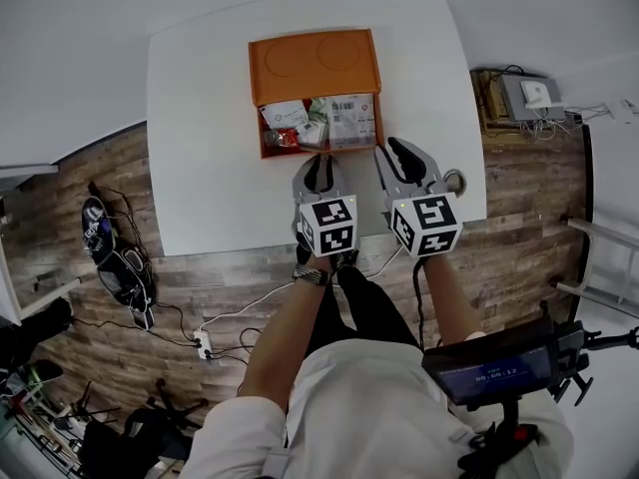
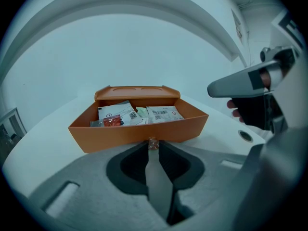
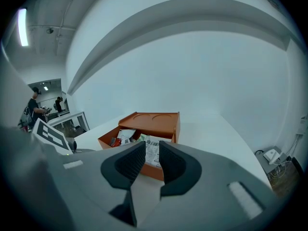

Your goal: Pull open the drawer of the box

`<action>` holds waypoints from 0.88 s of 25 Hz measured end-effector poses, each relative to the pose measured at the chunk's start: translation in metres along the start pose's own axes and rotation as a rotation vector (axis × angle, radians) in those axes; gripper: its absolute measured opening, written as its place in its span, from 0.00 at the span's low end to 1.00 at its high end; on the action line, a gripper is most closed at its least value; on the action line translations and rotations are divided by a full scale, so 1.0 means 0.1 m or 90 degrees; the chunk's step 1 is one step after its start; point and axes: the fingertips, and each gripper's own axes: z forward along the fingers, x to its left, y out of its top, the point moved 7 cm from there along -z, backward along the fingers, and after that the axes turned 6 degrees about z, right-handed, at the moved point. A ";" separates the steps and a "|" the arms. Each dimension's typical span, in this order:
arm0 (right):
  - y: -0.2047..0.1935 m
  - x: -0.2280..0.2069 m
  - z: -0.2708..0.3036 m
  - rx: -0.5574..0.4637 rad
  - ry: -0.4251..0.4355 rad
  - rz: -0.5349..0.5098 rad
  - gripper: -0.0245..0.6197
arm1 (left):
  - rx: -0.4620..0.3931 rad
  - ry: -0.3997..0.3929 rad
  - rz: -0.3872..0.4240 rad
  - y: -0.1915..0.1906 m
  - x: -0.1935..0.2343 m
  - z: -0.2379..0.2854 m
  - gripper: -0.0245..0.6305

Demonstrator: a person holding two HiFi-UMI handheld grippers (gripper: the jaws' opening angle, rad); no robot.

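- In the head view a white worktop (image 1: 205, 158) stood on a wood-plank floor (image 1: 529, 198), and the orange box (image 1: 315, 63) sat at the far side of it.
- The drawer (image 1: 378, 126) stuck out of the box's near face, far enough to show the packets (image 1: 344, 118) inside, so the pull looked largely done.
- The left hand-held gripper (image 1: 321, 160) reached the drawer's front, on the side away from the box. The right hand-held gripper (image 1: 396, 150) lay just beside the drawer's right corner, apparently only standing by.
- In the left gripper view the drawer's front wall (image 2: 134, 134) filled the middle, with the box's top (image 2: 137, 91) behind it.
- The left hand-held gripper (image 2: 153, 146) was clenched on a small knob (image 2: 153, 142) at the centre of that front. A central grip probably kept the pull straight.
- In the right gripper view the box (image 3: 154, 119) stood ahead and the drawer (image 3: 108, 139) came out towards the camera.
- The right hand-held gripper (image 3: 152, 155) was released, its jaws a little apart with nothing between them and only packets showing through the gap.
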 end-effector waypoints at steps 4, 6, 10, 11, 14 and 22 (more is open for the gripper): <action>0.01 0.00 0.00 -0.001 0.000 -0.004 0.18 | 0.001 -0.001 0.001 -0.01 0.00 0.00 0.15; 0.02 -0.01 0.00 0.000 0.000 -0.004 0.18 | -0.001 0.000 0.000 -0.01 0.00 0.00 0.15; 0.02 -0.01 0.00 0.000 -0.002 -0.003 0.18 | -0.001 -0.001 -0.001 0.00 0.01 0.01 0.15; 0.02 -0.01 0.00 0.000 -0.002 -0.002 0.18 | -0.001 -0.001 -0.001 0.00 0.01 0.01 0.15; 0.01 -0.02 -0.01 0.000 -0.002 -0.001 0.18 | 0.000 -0.001 -0.002 0.00 0.00 0.01 0.15; -0.02 -0.04 -0.02 0.005 -0.010 0.000 0.17 | 0.002 -0.008 -0.009 -0.03 0.00 0.03 0.15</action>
